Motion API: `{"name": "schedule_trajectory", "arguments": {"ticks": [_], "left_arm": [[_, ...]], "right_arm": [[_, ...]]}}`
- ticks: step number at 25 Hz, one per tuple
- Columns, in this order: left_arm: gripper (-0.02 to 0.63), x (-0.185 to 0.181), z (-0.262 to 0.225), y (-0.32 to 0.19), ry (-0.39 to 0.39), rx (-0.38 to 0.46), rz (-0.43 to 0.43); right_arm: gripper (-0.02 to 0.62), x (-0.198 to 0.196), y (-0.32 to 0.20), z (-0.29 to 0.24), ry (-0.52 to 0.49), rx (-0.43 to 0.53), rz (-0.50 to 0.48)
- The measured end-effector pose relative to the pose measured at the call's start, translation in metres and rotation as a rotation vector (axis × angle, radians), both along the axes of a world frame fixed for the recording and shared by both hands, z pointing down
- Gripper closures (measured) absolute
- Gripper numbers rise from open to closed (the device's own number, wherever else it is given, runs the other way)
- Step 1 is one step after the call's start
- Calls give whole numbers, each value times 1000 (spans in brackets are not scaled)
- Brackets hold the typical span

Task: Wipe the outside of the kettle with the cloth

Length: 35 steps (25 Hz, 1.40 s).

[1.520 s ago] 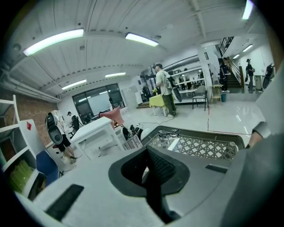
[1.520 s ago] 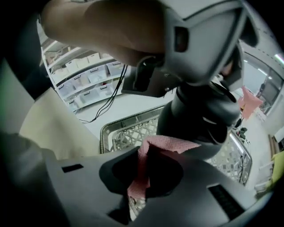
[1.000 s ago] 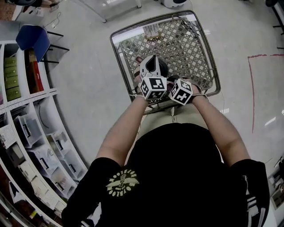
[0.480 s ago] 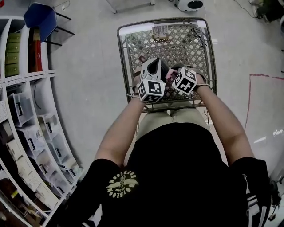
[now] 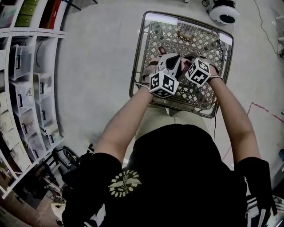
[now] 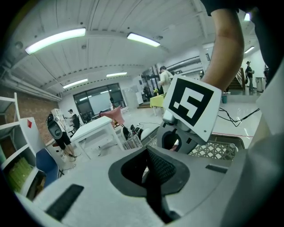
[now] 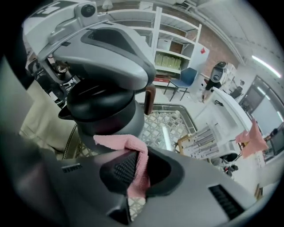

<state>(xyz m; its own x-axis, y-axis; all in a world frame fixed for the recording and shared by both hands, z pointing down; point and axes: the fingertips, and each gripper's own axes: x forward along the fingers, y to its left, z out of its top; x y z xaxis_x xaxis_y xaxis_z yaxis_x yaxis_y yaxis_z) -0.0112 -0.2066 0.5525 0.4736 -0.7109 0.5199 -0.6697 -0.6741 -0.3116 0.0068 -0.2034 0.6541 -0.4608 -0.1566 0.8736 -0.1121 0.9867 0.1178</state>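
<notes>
A dark kettle [image 7: 105, 111] hangs above the wire cart [image 7: 171, 122], seen close up in the right gripper view. My left gripper [image 7: 111, 53] sits over its lid and holds it from above; its jaws [image 6: 153, 173] look shut in its own view. My right gripper [image 7: 133, 173] is shut on a pink cloth [image 7: 133, 148], whose free end lies against the kettle's lower wall. In the head view both marker cubes sit side by side over the cart, the left gripper [image 5: 173, 63] beside the right gripper [image 5: 191, 66], and they hide most of the kettle.
The cart's rim [image 5: 141, 57] frames the work area. Shelving with bins [image 5: 26, 88] lines the left. A white round device [image 5: 224, 13] stands on the floor beyond the cart, and red tape [image 5: 266, 113] marks the floor at the right. A white table [image 6: 95, 128] stands farther off.
My right gripper has slid sideways along the kettle with the cloth and rolled. The left gripper has stayed on the kettle. The head camera has swung, so the cart now sits further right.
</notes>
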Motion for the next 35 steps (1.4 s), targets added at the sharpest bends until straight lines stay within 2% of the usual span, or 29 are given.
{"name": "schedule_trajectory", "arguments": {"ticks": [3, 7, 13, 21, 29, 35], "left_arm": [[600, -8, -11, 0, 2, 0, -4], [600, -22, -20, 2, -5, -2, -26], [600, -24, -29, 8, -1, -17, -16], [600, -26, -20, 1, 6, -30, -3], [600, -27, -21, 1, 26, -31, 5], [600, -26, -19, 1, 22, -24, 22]], "right_arm": [[565, -15, -8, -7, 0, 15, -28], [565, -26, -2, 4, 10, -15, -19], [565, -10, 33, 9, 0, -92, 112], [565, -13, 94, 22, -40, -170, 187], [565, -58, 141, 6, -114, -220, 260], [565, -85, 150, -4, -198, -225, 318]]}}
